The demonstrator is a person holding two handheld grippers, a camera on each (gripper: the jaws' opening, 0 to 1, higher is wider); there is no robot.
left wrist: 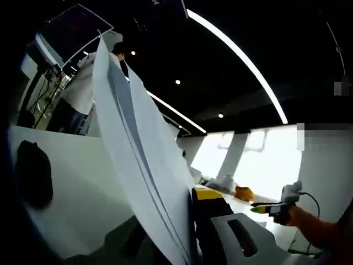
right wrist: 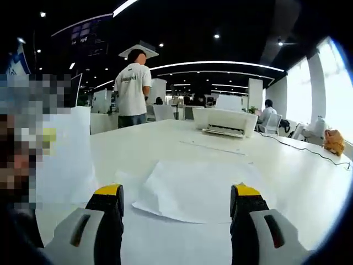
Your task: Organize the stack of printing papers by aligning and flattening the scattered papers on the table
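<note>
Left gripper [left wrist: 185, 232] is clamped on a sheaf of paper [left wrist: 140, 160]: several thin white sheets held upright on edge, long axis running up and away from the jaws, edges fanned slightly and not flush. Sheets look smooth, limp and a bit bowed.

Right gripper [right wrist: 176, 212] has its jaws spread wide with nothing between them, yellow tips and grey bodies hanging low over the table [right wrist: 287, 165]. A loose sheet [right wrist: 193, 190] lies flat on the table just ahead of these jaws, between the two tips, its near corner curled and lifted a little. It is a rough rectangle, skewed to the table edge, with its long axis across the jaws.

In the right gripper view the held sheaf [right wrist: 63, 157] stands to the left of the loose sheet, well apart from it. In the left gripper view the right gripper [left wrist: 276, 207] shows to the right of the sheaf, near the table.

The right gripper looks nearer the loose sheet, so the pickup probably falls to it. Thin paper flat on a smooth white top will likely be hard to pinch; the curled corner seems the best bite.

A printer [right wrist: 225, 122] sits beyond the loose sheet, with a person [right wrist: 132, 88] standing past it.
</note>
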